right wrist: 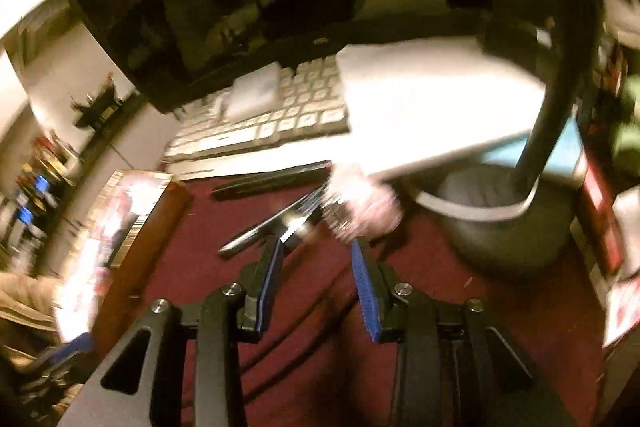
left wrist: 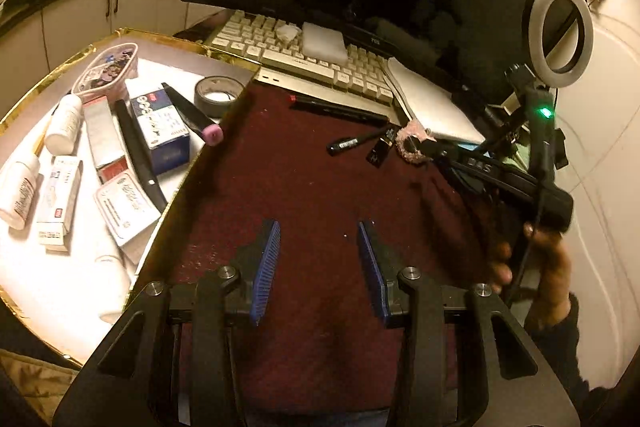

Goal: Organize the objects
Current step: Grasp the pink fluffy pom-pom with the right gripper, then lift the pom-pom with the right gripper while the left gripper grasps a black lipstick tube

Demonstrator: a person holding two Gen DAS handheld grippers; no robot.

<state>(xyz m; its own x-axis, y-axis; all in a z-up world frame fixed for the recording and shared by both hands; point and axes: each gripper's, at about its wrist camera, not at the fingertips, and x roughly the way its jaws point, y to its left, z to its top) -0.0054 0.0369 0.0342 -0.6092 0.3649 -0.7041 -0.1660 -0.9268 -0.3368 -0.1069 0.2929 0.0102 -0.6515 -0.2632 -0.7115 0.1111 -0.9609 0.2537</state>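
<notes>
- Left tongs (left wrist: 318, 227) – blue pads apart, empty, over the dark red cloth (left wrist: 304, 163).
- Right tongs (right wrist: 316, 245) – apart, nothing clamped; fluffy pink scrunchie (right wrist: 360, 207) just beyond their tips.

We see dark red cloth (left wrist: 320, 163) across centre. Gold-edged white tray (left wrist: 168, 39) at 9 o'clock; in it blue-and-white box (left wrist: 160, 127), grey tape roll (left wrist: 218, 95), black marker (left wrist: 192, 115) with pink cap. Cream keyboard (left wrist: 304, 63) at 12 o'clock. Pink fuzzy scrunchie (left wrist: 414, 147), white ring light (left wrist: 560, 27) at 2 o'clock. We note blue pads (left wrist: 268, 267) on black left gripper (left wrist: 320, 227).
</notes>
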